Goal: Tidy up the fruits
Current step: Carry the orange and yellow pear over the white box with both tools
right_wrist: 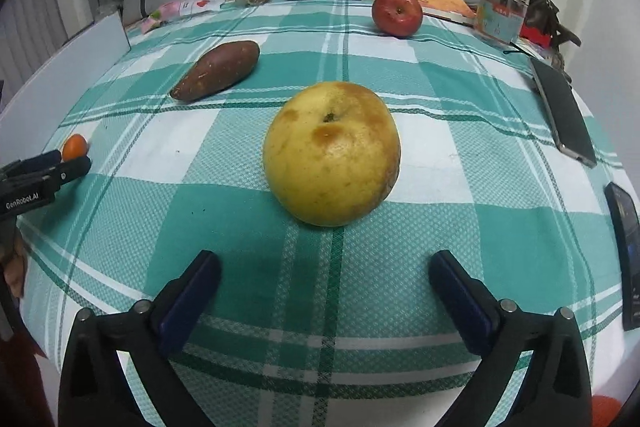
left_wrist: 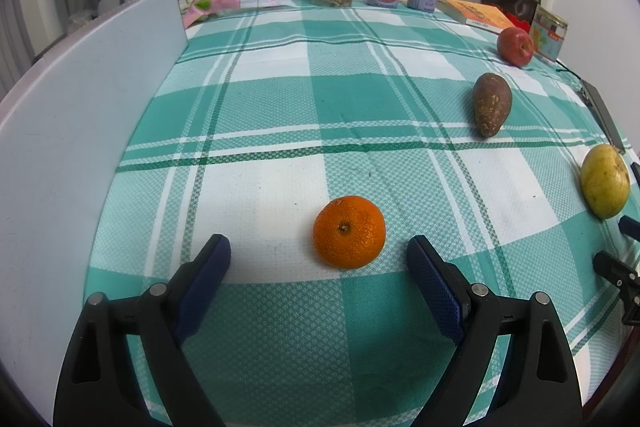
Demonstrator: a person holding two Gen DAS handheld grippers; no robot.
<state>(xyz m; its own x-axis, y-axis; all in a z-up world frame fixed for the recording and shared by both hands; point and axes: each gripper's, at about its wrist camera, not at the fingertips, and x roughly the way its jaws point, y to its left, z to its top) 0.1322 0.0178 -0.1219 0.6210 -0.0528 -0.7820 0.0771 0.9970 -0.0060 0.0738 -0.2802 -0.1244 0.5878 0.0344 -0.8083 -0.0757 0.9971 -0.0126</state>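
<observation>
Holding both tools wide open: left tool [left_wrist: 319, 247] w/ orange [left_wrist: 349, 231] between fingers, right tool [right_wrist: 325, 263] facing pear [right_wrist: 331, 153].

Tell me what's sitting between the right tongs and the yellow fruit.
Nothing: only bare checked tablecloth lies between the open right tongs and the yellow fruit, as the right wrist view shows.
</observation>
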